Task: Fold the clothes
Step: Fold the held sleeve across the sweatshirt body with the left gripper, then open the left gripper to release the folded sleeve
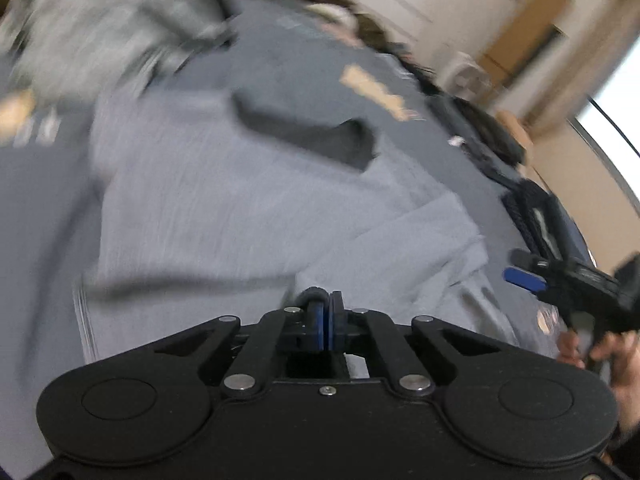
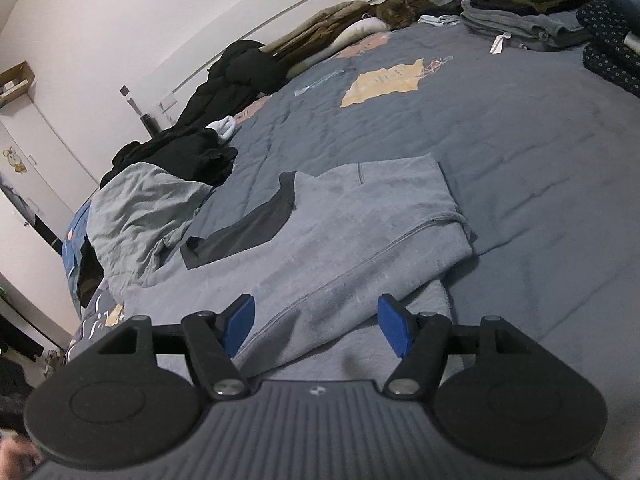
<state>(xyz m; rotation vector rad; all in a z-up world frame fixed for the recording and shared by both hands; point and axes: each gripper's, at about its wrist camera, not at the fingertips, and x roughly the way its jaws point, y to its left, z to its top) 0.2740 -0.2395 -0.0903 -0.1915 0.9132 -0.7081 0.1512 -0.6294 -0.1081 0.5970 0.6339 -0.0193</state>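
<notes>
- Two grippers work over a grey top spread flat on a bed, at its near side, ready for folding, we judge.
- Our left gripper is closed tight, pads together; whether it pinches cloth we cannot tell through the blur.
- Our right gripper hovers with jaws wide, holding nothing, over the near hem.
- Fabric looks soft and fleecy, with a dark collar.
- Crumpled clothes lie at the far left.
</notes>
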